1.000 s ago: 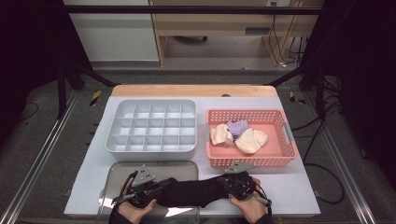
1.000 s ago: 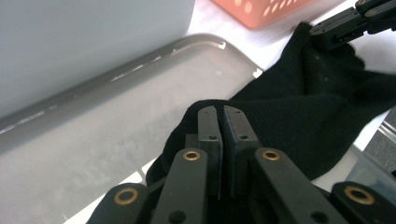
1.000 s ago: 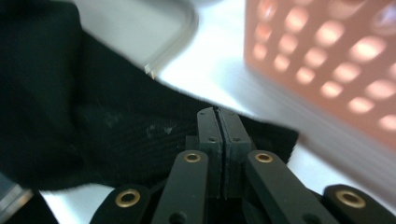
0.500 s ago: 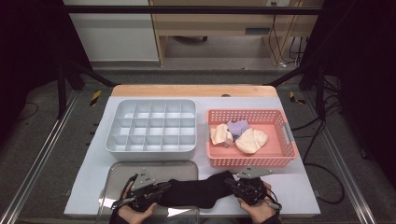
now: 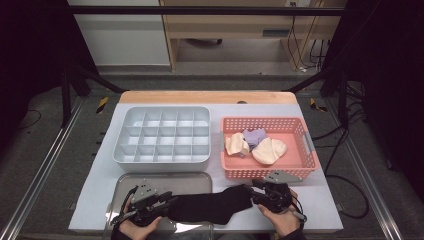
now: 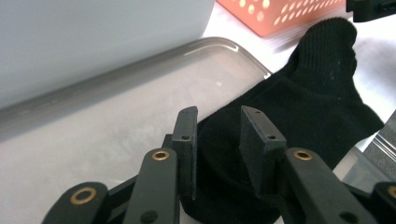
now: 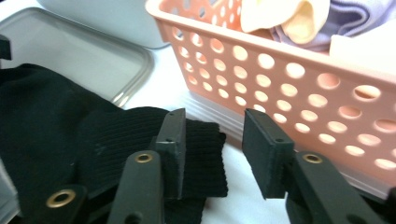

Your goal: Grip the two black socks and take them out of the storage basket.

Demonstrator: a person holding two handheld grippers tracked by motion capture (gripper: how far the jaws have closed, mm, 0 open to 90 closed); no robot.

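Note:
A black sock (image 5: pixel 210 206) lies stretched along the table's front edge, one end on the metal tray (image 5: pixel 165 179). My left gripper (image 5: pixel 170 200) is at its left end and my right gripper (image 5: pixel 252 192) at its right end. In the left gripper view the jaws (image 6: pixel 217 126) stand apart, open, with the sock (image 6: pixel 303 107) lying between and below them. In the right gripper view the jaws (image 7: pixel 217 128) are open too, the left one over the sock's ribbed cuff (image 7: pixel 196 140), the right one over bare table.
A pink perforated basket (image 5: pixel 270 172) stands just beyond the right gripper, holding cream socks (image 5: pixel 270 150) and a purple one (image 5: pixel 255 135). A grey box of several compartments (image 5: pixel 162 135) sits behind the tray. The table's front edge is close to both hands.
Both hands have drawn a little toward the near edge, and the sock between them has come down with them.

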